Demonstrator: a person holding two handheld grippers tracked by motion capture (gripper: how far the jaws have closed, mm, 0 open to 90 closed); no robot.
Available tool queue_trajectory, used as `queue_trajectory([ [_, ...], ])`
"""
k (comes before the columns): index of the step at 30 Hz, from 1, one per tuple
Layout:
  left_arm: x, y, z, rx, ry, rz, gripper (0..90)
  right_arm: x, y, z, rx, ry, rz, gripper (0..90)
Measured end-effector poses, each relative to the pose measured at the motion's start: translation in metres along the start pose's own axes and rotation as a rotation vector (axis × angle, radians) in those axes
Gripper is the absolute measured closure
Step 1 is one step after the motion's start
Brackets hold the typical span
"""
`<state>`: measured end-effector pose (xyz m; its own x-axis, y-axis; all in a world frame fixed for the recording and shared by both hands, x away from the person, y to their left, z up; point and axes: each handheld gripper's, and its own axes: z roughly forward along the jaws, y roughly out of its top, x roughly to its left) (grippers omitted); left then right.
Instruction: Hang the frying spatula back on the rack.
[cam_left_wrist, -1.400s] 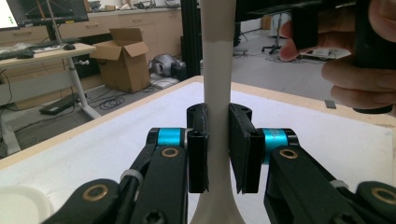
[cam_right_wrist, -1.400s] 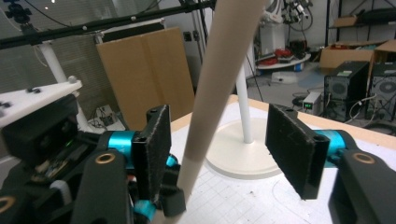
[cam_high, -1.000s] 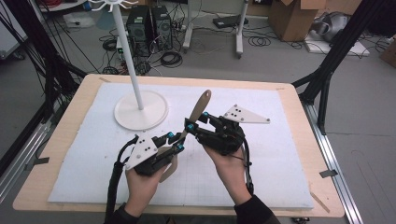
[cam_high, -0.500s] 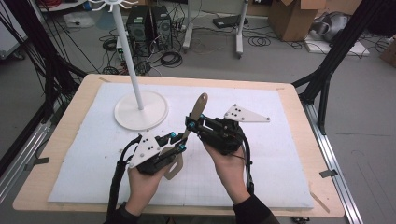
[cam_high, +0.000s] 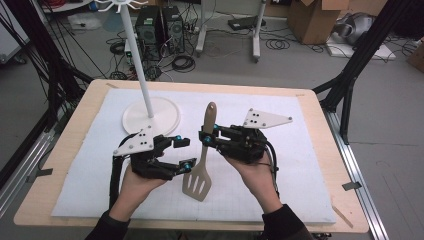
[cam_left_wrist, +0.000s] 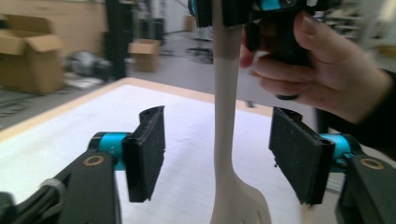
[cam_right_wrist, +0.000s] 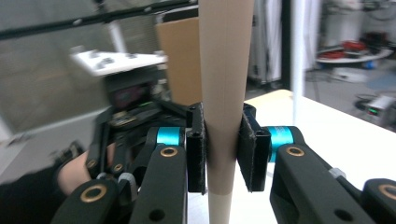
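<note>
A beige slotted spatula (cam_high: 202, 159) hangs over the white mat, handle pointing away and blade (cam_high: 196, 184) toward the near edge. My right gripper (cam_high: 206, 138) is shut on its handle; in the right gripper view both pads press the handle (cam_right_wrist: 224, 70) at the right gripper (cam_right_wrist: 223, 149). My left gripper (cam_high: 185, 153) is open just left of the spatula's neck. In the left gripper view the neck (cam_left_wrist: 224, 116) passes between the jaws of the left gripper (cam_left_wrist: 219, 140), touching neither pad. The right gripper (cam_left_wrist: 261, 9) shows above it, gripping the handle.
A white stand (cam_high: 151, 114) with a round base, a thin pole (cam_high: 136, 55) and hooks on top sits at the mat's far left. The white mat (cam_high: 300, 170) covers a wooden table (cam_high: 60, 150). Cables, boxes and frames lie on the floor beyond.
The spatula has swung from leaning right to nearly straight, and its blade now shows. The left gripper's jaws have come apart and off the spatula. Both hands have shifted a little nearer.
</note>
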<state>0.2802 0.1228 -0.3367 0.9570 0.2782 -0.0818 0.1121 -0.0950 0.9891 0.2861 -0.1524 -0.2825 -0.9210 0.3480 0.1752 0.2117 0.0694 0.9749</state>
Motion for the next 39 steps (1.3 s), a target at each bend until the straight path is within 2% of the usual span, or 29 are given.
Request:
queue_trajectory([
  [1,0.000,0.000,0.000,0.000,0.000,0.000,32.0,0.000,0.001,0.000,0.002,0.018,-0.005,75.5],
  [2,0.002,0.000,0.001,0.002,-0.038,-0.004,32.0,0.000,0.001,0.000,0.002,0.018,-0.005,75.5],
  [3,0.003,0.001,0.002,0.000,-0.067,-0.005,30.0,0.000,0.003,0.000,0.014,0.055,-0.015,75.4],
  [4,0.003,0.003,0.004,-0.005,-0.116,0.008,29.5,-0.001,0.004,0.000,0.027,0.108,-0.024,75.5],
  [5,0.003,0.003,0.004,-0.005,-0.116,0.008,29.6,-0.001,0.004,0.000,0.027,0.108,-0.024,75.5],
  [6,0.003,0.005,0.006,-0.011,-0.149,0.026,29.6,0.000,0.005,0.001,0.041,0.142,-0.032,75.5],
  [7,0.003,0.005,0.006,-0.011,-0.149,0.026,29.8,0.000,0.005,0.001,0.041,0.142,-0.032,75.5],
  [8,0.003,0.007,0.007,-0.012,-0.174,0.032,29.9,0.001,0.006,0.001,0.052,0.168,-0.045,75.4],
  [9,0.003,0.008,0.009,-0.005,-0.194,0.039,29.9,0.001,0.006,0.001,0.052,0.168,-0.045,75.4],
  [11,0.002,0.009,0.013,0.021,-0.214,0.040,29.9,0.002,0.006,0.002,0.057,0.190,-0.056,75.4],
  [12,0.002,0.010,0.017,0.040,-0.231,0.050,31.0,0.003,0.007,0.003,0.064,0.216,-0.064,75.4],
  [15,0.002,0.010,0.019,0.034,-0.241,0.056,33.4,0.003,0.007,0.003,0.065,0.240,-0.072,75.4],
  [16,0.002,0.010,0.019,0.016,-0.263,0.060,41.7,0.003,0.007,0.003,0.071,0.259,-0.073,75.4],
  [17,0.002,0.010,0.019,0.016,-0.263,0.060,44.7,0.003,0.007,0.003,0.071,0.259,-0.073,75.4],
  [18,0.002,0.010,0.019,0.008,-0.269,0.066,51.4,0.002,0.007,0.003,0.069,0.270,-0.081,75.4],
  [23,0.001,0.012,0.022,0.019,-0.276,0.072,61.2,0.001,0.007,0.003,0.082,0.290,-0.086,75.4],
  [25,0.001,0.012,0.022,0.020,-0.279,0.071,62.5,0.002,0.007,0.003,0.084,0.296,-0.087,75.5],
  [26,0.001,0.012,0.022,0.018,-0.280,0.077,67.6,0.002,0.007,0.003,0.088,0.298,-0.088,75.4],
  [35,0.001,0.013,0.021,0.003,-0.290,0.084,76.7,0.001,0.008,0.001,0.088,0.305,-0.096,75.4],
  [39,0.002,0.013,0.022,0.000,-0.295,0.067,77.8,0.001,0.008,0.001,0.082,0.307,-0.110,75.3],
])
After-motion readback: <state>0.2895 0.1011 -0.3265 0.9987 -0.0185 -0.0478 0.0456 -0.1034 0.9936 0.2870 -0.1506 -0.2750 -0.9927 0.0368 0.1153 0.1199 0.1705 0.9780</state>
